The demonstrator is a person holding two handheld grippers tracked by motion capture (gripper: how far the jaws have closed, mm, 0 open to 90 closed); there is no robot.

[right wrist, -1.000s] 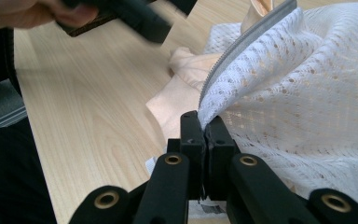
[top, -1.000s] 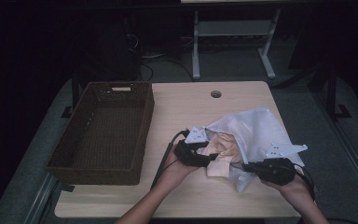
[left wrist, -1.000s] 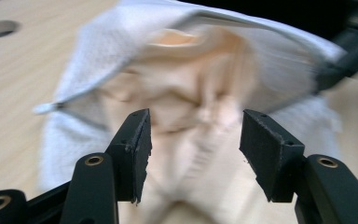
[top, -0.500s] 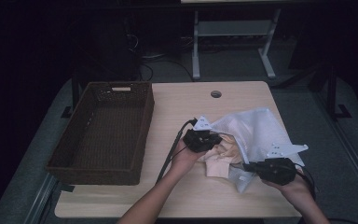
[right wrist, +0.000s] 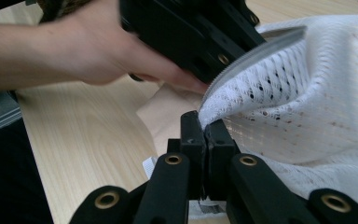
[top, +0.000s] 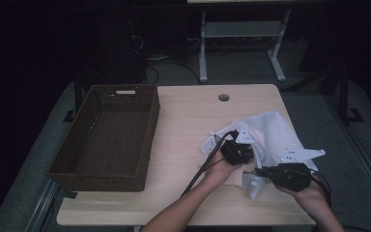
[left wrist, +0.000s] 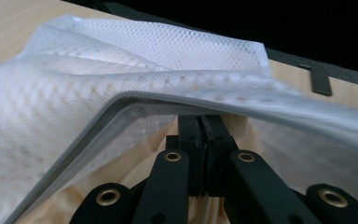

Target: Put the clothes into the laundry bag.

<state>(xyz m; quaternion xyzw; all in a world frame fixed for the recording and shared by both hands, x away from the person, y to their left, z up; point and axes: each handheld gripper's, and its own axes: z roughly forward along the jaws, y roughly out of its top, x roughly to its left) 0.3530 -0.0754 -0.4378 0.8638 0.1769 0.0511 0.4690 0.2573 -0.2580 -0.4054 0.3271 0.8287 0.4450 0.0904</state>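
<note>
The white mesh laundry bag (top: 270, 137) lies crumpled on the right half of the worktop (top: 188, 121), well apart from the empty wicker basket (top: 106, 135) at the left. Both tools work its near edge. The right tool (right wrist: 204, 126) is clamped on the bag's grey-trimmed rim, probably to anchor one lip of the mouth. The left tool (top: 235, 151) sits just beside it, pushed in under the lifted rim; in the left gripper view its jaws have just been closing and now meet pad to pad beneath the arching trim, and I cannot tell whether any mesh or inner cloth is caught between them. A beige cloth (right wrist: 168, 114) shows inside the mouth, so the 2 tools seem set to hold the opening apart, either to tuck that cloth in or draw it out.

The bag's long axis runs roughly from the near edge of the worktop, by the hands, away toward the far right corner. Its mouth faces the person; its closed end points away, toward the cable hole (top: 223, 97)
</note>
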